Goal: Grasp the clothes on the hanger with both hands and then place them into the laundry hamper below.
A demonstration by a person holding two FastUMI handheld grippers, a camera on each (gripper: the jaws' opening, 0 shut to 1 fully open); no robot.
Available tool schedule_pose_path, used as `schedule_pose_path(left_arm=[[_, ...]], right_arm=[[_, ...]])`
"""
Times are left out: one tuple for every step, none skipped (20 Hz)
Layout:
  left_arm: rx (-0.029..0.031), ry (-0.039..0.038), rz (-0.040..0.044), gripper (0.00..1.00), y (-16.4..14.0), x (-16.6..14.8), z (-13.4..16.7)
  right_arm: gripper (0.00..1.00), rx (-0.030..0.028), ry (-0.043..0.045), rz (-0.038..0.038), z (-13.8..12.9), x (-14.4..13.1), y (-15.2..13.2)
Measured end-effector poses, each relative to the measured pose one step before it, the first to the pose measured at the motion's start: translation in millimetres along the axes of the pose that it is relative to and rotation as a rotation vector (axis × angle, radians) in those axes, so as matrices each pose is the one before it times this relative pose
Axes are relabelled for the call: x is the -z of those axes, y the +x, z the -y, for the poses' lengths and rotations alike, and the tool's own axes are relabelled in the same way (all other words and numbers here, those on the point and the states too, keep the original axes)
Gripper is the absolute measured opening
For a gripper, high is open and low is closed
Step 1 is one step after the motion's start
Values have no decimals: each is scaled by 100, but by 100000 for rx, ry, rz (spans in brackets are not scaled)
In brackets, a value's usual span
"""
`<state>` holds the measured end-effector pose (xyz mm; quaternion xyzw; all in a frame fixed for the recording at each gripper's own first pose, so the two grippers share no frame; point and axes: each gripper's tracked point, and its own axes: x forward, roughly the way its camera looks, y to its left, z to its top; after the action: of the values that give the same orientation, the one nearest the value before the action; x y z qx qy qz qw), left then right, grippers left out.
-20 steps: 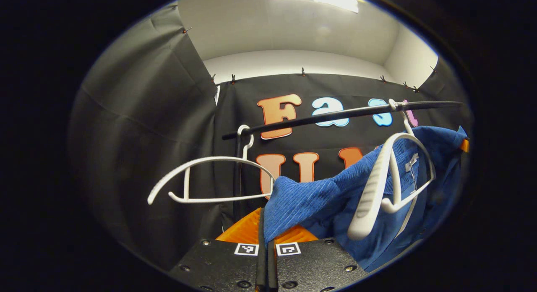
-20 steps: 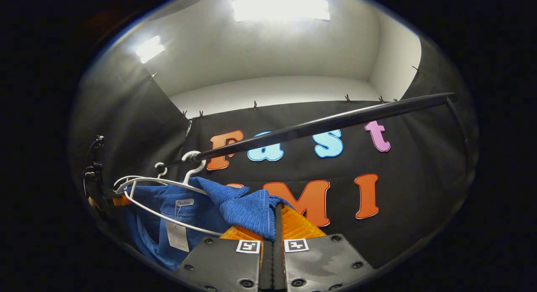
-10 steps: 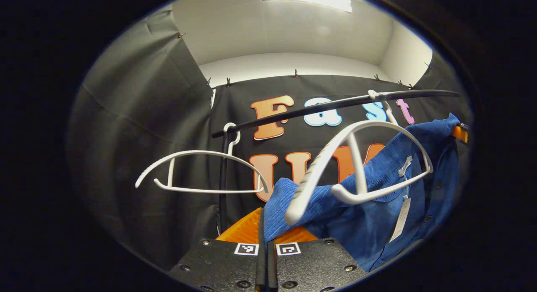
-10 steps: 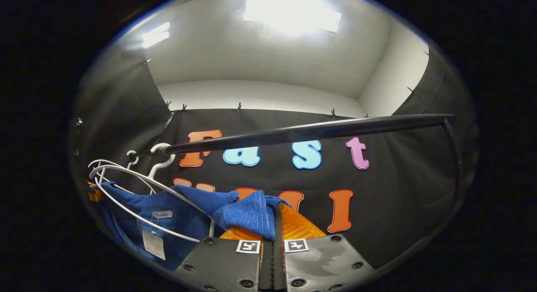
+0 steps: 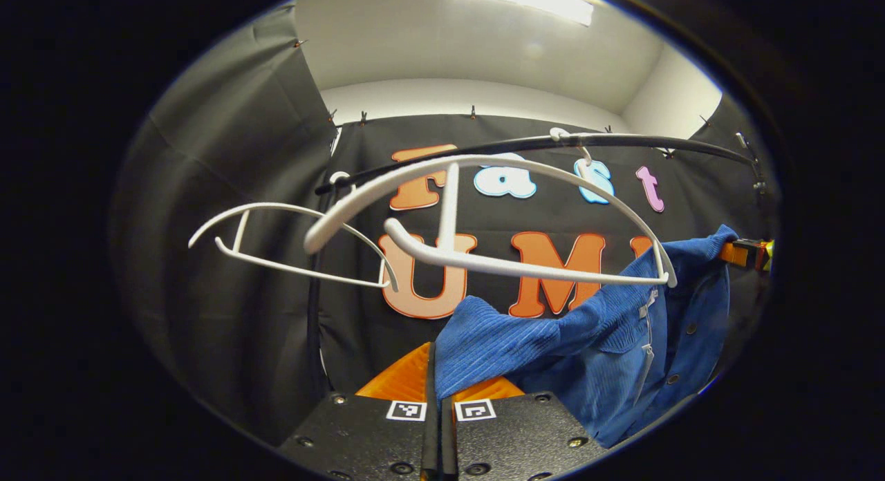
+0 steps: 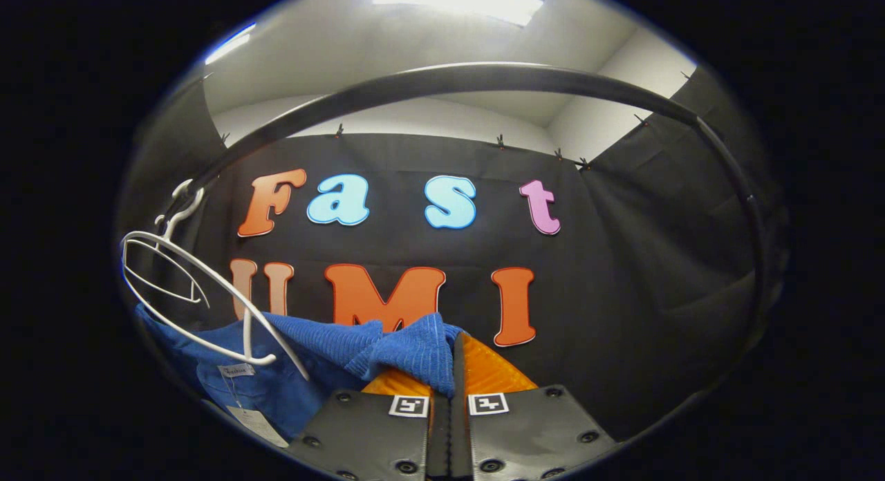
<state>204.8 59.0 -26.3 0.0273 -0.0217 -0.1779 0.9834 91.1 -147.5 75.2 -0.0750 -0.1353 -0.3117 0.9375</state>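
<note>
Left gripper view: blue garment pinched at both shoulders, hanger bare, ready to lower.

The left gripper (image 5: 437,391) has its fingers closed together on a fold of the blue corduroy garment (image 5: 594,350), which trails off toward 3 o'clock, where the other gripper's tip (image 5: 747,253) holds the far shoulder. In the right gripper view, the right gripper (image 6: 453,391) is likewise clamped on the cloth (image 6: 408,350), which drapes toward 8 o'clock. The white hanger (image 5: 484,260) hangs at 12 o'clock from the black rail (image 5: 622,141), seemingly free of the garment; a second empty hanger (image 5: 276,239) sits at 10 o'clock. I judge it best to keep both grips firm, draw the collar clear below the hanger's arm, then lower both hands evenly; the hamper is out of sight.
</note>
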Motion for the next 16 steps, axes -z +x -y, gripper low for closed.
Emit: schedule_pose_path(left_arm=[[557,-133,-1464,2,-110,581,335],[619,301,-1156,0,-118,449,387],[754,578,-882,2,-100,325,392],[687,614,-601,2,-152,229,291],[609,561,-582,2,-98,209,359],[702,369,-785,2,-167,312,394],[717,139,-840,2,-194,316,305],[621,162,-960,2,-111,412,395],[337,295,-837,2,-254,344,309],[340,157,-951,2,-266,362,195],[347,-149,-1114,2,-265,331,216],[302,-340,-1142,2,-437,384,397],[183,-374,-1157,2,-295,343,271],[81,-325,-1124,1,-246,453,63],[104,-105,-968,2,-114,207,136],[203,-52,-913,2,-251,183,198]], right_arm=[[7,777,-1745,-191,362,227,-204],[7,495,-1585,-194,228,200,-232],[7,267,-1176,-86,241,79,-176],[7,352,-914,-248,207,109,-181],[7,508,-587,-445,318,108,-134],[7,500,-68,-787,351,233,-130],[7,250,490,-1124,162,338,-107],[7,-219,854,-1279,103,435,-188],[7,-602,756,-1291,-133,396,-111],[7,-1317,682,-1439,-227,521,-345],[7,-1617,507,-2228,-361,611,-420],[7,-1398,1,-2011,-438,632,-351],[7,-1350,-209,-1443,-485,514,-361],[7,-1964,-293,-1506,-669,559,-362],[7,-2320,-170,-1201,-907,439,-317],[7,-2905,-15,-1094,-1052,360,-328]])
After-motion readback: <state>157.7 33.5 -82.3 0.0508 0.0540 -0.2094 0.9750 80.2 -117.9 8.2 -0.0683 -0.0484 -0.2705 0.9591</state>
